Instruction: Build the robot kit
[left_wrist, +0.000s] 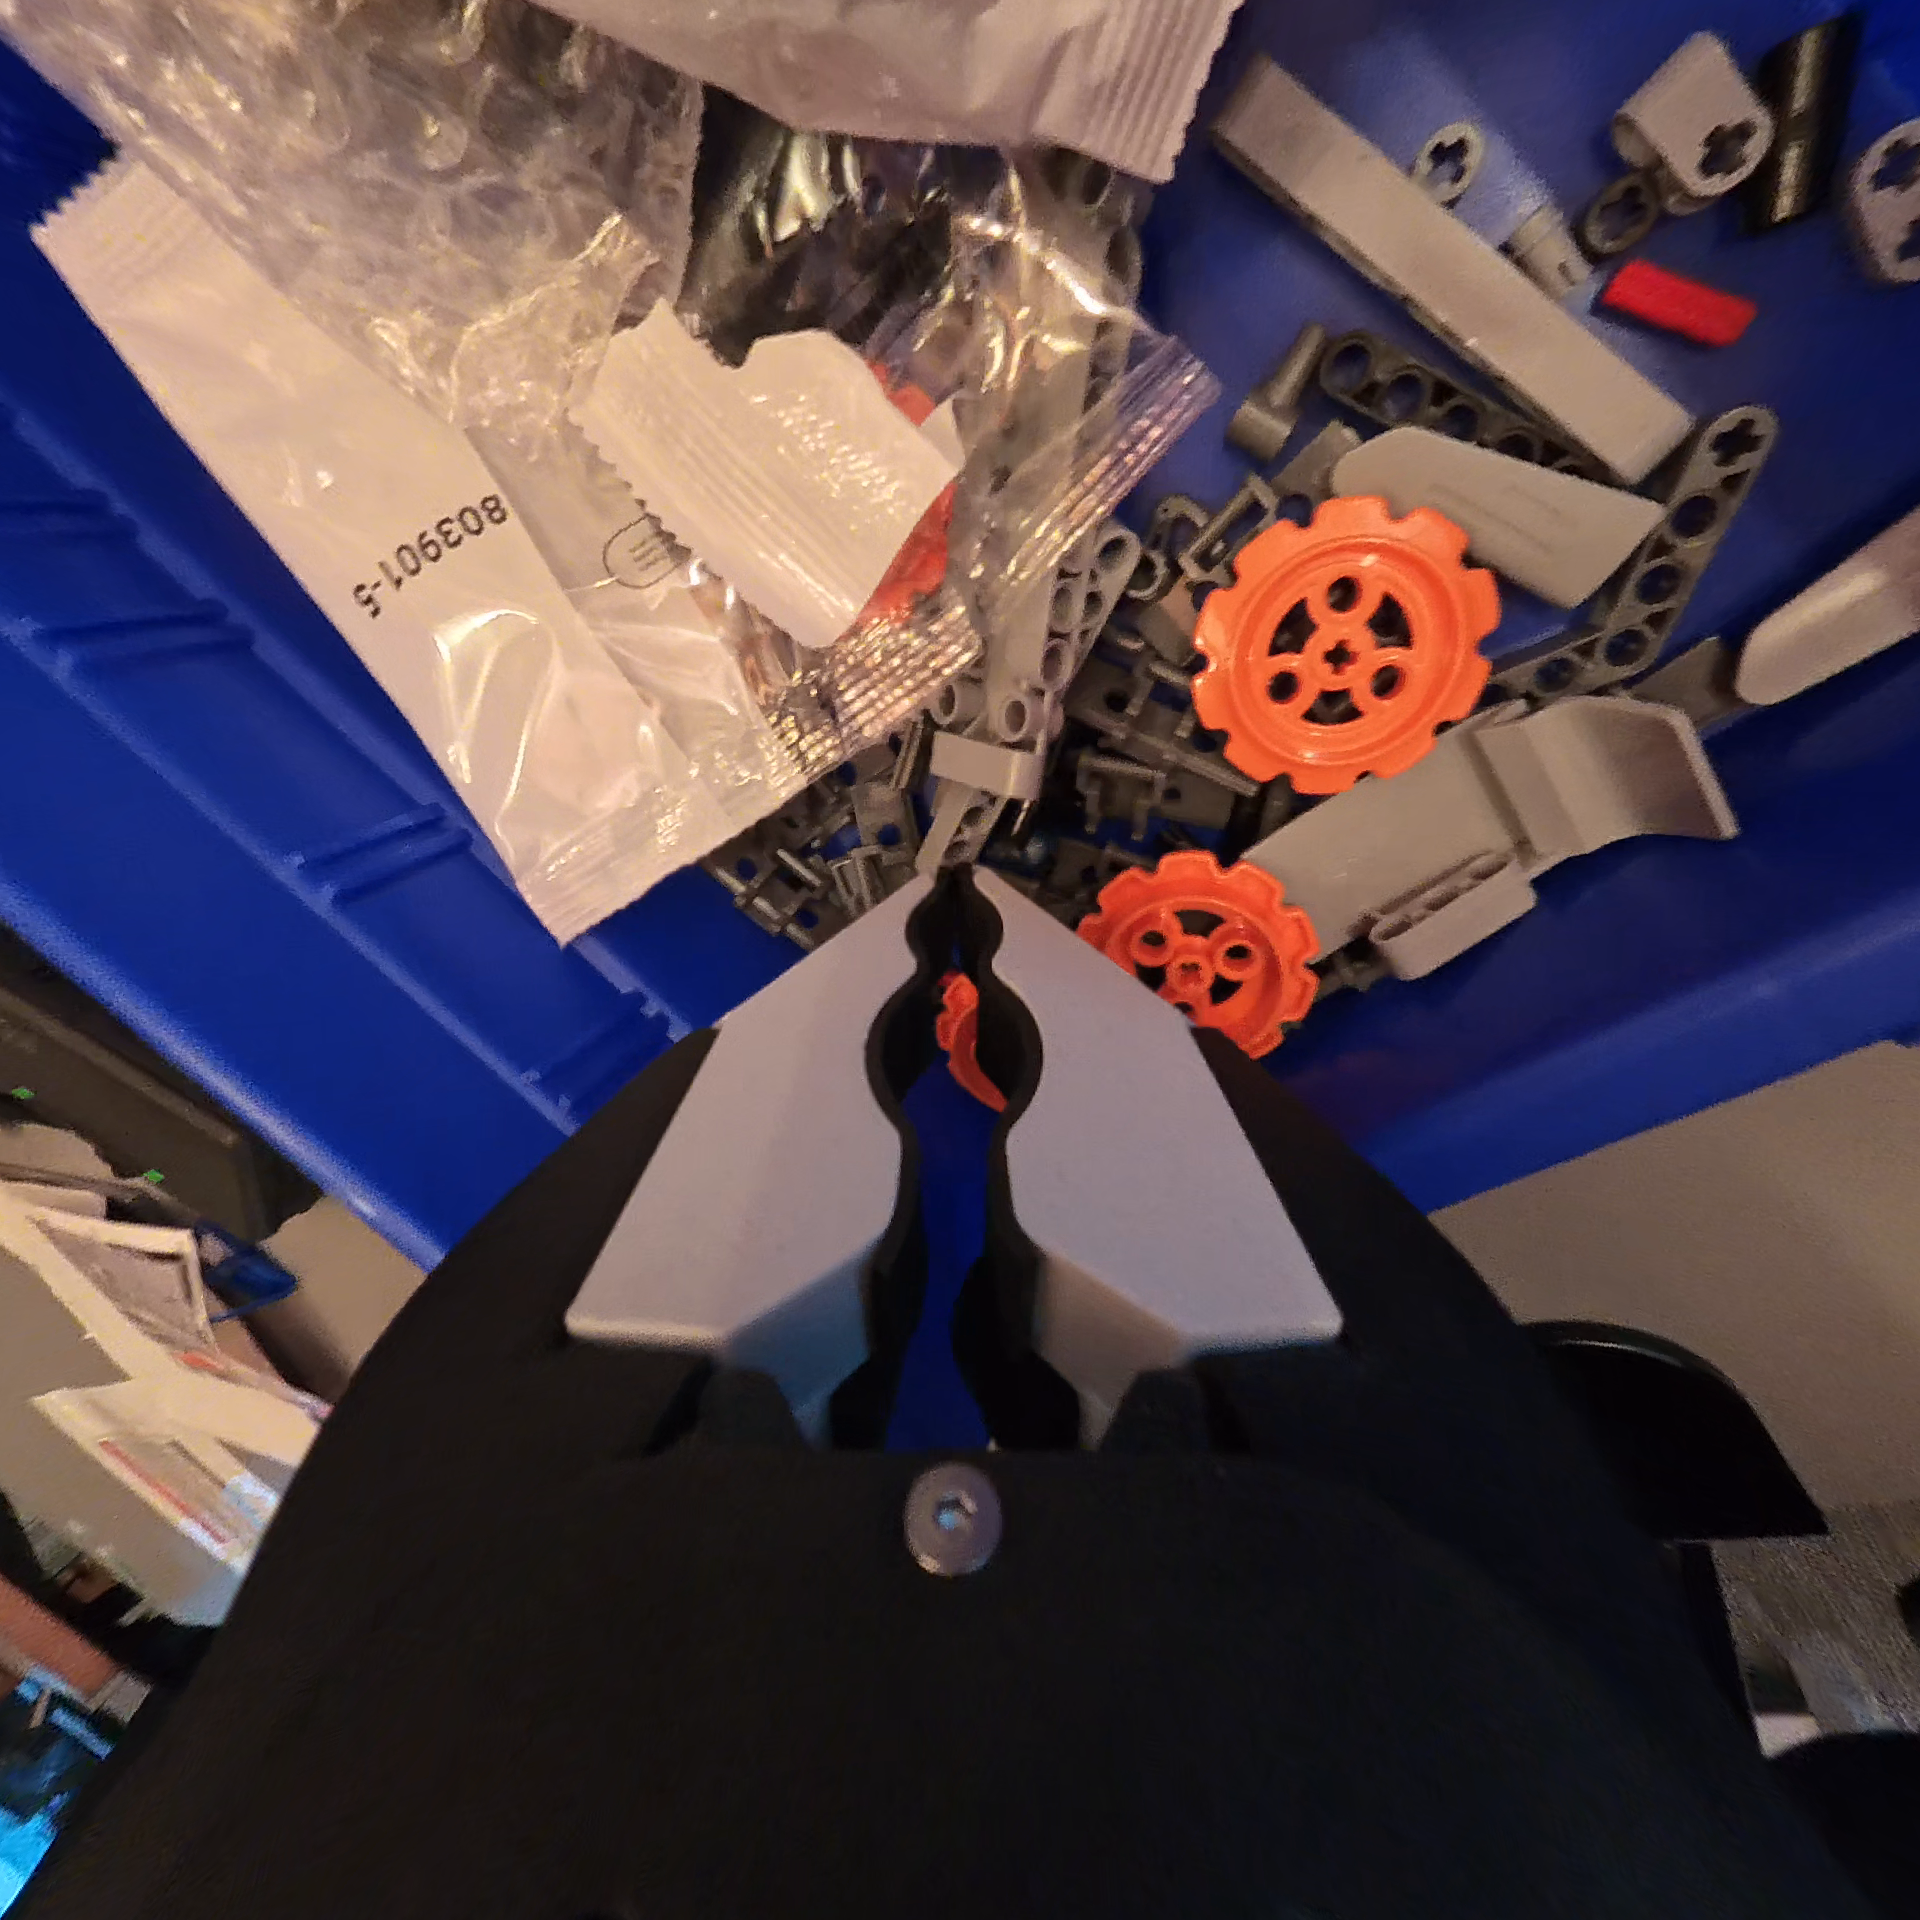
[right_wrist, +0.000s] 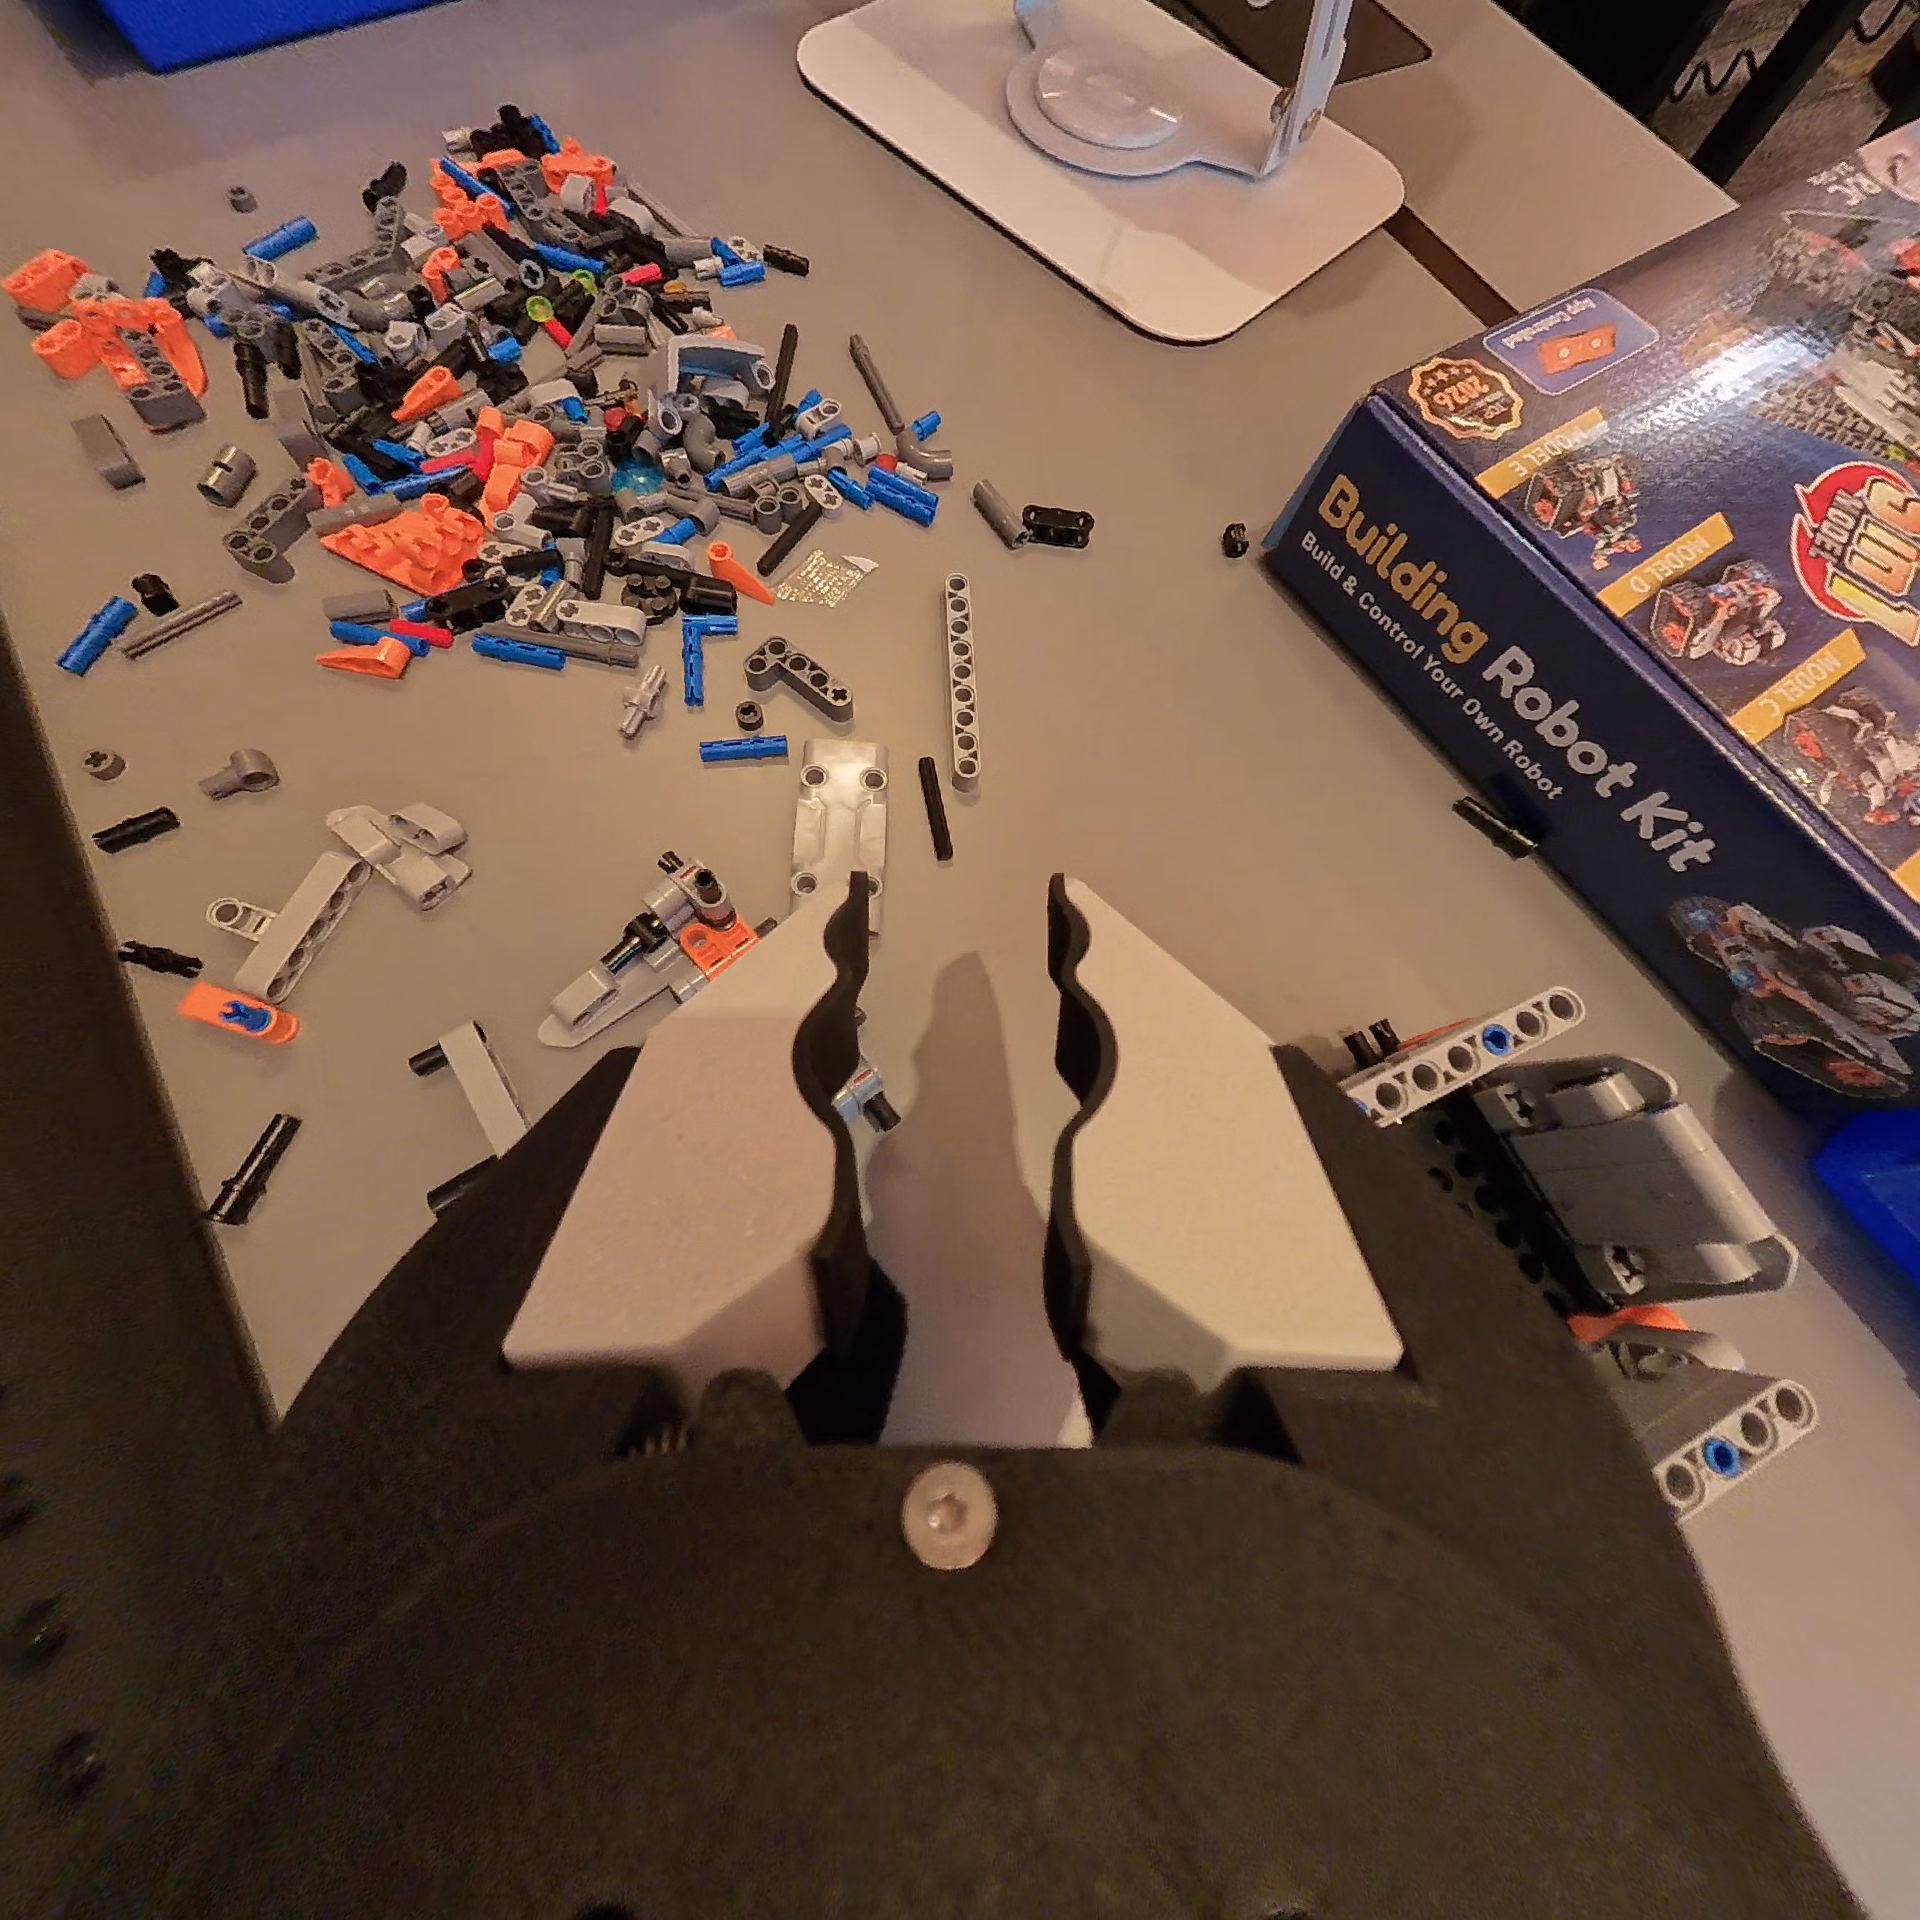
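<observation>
My left gripper (left_wrist: 954, 883) is shut, its tips meeting at the edge of a heap of grey construction-toy parts (left_wrist: 1049, 665) inside a blue bin (left_wrist: 312, 894). I cannot tell whether the tips pinch a part. Two orange gear wheels lie close by, one (left_wrist: 1345, 644) farther in and one (left_wrist: 1195, 951) just right of the tips; a third orange piece (left_wrist: 961, 1039) shows through the gap between the jaws. My right gripper (right_wrist: 956, 894) is open and empty above a grey table (right_wrist: 1195, 623). A flat grey panel (right_wrist: 842, 810) and a black pin (right_wrist: 935, 805) lie just beyond its tips.
Clear and white plastic bags (left_wrist: 436, 540) fill the bin's left side. A large heap of orange, blue, grey and black parts (right_wrist: 520, 436) lies on the table at far left. A kit box (right_wrist: 1662, 644) stands at right, a partly built grey assembly (right_wrist: 1590, 1174) below it, and a white stand base (right_wrist: 1122, 177) at the back. The gap from one gripper's tips to the other's is roughly 60 centimeters. My right gripper's tips are some 8 centimeters from the black pin (right_wrist: 935, 805).
</observation>
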